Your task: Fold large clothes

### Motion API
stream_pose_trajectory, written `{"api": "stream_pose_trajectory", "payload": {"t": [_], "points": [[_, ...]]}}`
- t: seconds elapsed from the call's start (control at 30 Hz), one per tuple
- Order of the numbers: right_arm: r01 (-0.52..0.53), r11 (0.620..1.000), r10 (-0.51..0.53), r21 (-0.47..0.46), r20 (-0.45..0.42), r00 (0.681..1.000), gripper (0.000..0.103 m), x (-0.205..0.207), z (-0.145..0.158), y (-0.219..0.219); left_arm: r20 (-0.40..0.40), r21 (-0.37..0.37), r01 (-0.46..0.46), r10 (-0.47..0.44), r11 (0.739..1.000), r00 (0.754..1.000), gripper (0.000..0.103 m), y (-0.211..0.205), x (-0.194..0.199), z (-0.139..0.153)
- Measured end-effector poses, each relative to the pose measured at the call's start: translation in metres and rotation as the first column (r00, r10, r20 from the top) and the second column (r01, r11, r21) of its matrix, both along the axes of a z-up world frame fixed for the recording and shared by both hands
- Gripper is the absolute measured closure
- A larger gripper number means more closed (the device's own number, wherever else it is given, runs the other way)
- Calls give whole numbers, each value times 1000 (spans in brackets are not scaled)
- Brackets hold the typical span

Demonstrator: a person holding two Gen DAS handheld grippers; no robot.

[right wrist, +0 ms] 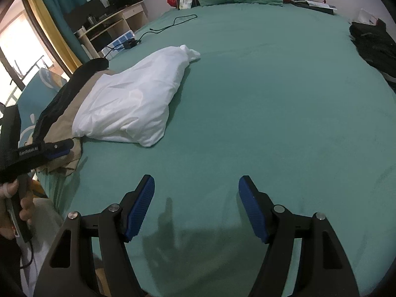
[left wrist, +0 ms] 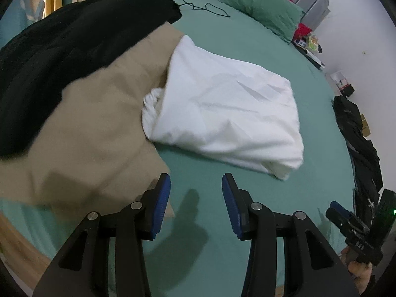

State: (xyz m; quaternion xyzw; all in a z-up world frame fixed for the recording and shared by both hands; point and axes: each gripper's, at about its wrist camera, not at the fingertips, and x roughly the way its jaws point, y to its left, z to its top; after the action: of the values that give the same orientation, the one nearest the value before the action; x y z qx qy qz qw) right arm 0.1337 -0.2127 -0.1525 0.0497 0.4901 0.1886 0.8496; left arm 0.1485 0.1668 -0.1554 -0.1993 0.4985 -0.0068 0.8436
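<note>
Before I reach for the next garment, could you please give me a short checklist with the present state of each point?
1. Left hand-held gripper empty, jaws apart: ok.
2. Right hand-held gripper empty, jaws apart: ok.
3. White garment folded and lying free on the green bed sheet: ok.
4. Tan garment free to lift: not ok, the black garment overlaps it.
5. Bare sheet in front for folding: ok.
6. Which garment is next: cannot tell.
</note>
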Motion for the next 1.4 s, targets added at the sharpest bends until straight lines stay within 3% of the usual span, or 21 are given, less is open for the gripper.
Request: {"api": "stream_pose_trajectory", "payload": {"t": [0.13, 0.3, 0.37, 0.77, 0.8, 0.9, 1.1, 1.4], "points": [[17, 1000, -17, 1, 15, 1000, 33, -13, 9, -14, 30, 16, -5, 5, 1000, 1000, 57, -17, -20, 9], [37, 999, -37, -5, 31, 999, 33, -26, 20, -35, 108, 94, -52, 42, 994, 993, 57, -47, -40, 33], [44, 999, -44, -11, 41, 998, 33, -31, 26, -43, 139, 105, -48, 34, 993, 990, 52, -50, -45, 42], [115, 993, -113, -10, 137, 984, 32, -50, 77, -96, 317, 175, -25, -33, 984, 948, 46, -103, -75, 124], [117, 993, -115, -9, 145, 983, 28, -51, 82, -99, 328, 184, -22, -40, 983, 944, 46, -107, -76, 131], [124, 992, -121, -5, 185, 975, 18, -56, 100, -106, 363, 213, -23, -57, 977, 930, 46, -116, -81, 147], [121, 993, -115, -5, 270, 956, 15, -66, 138, -110, 423, 262, -38, -79, 964, 903, 46, -129, -93, 182], [114, 993, -112, 21, 429, 896, 13, -91, 202, -105, 548, 303, -59, -123, 951, 827, 46, -140, -118, 237]]}}
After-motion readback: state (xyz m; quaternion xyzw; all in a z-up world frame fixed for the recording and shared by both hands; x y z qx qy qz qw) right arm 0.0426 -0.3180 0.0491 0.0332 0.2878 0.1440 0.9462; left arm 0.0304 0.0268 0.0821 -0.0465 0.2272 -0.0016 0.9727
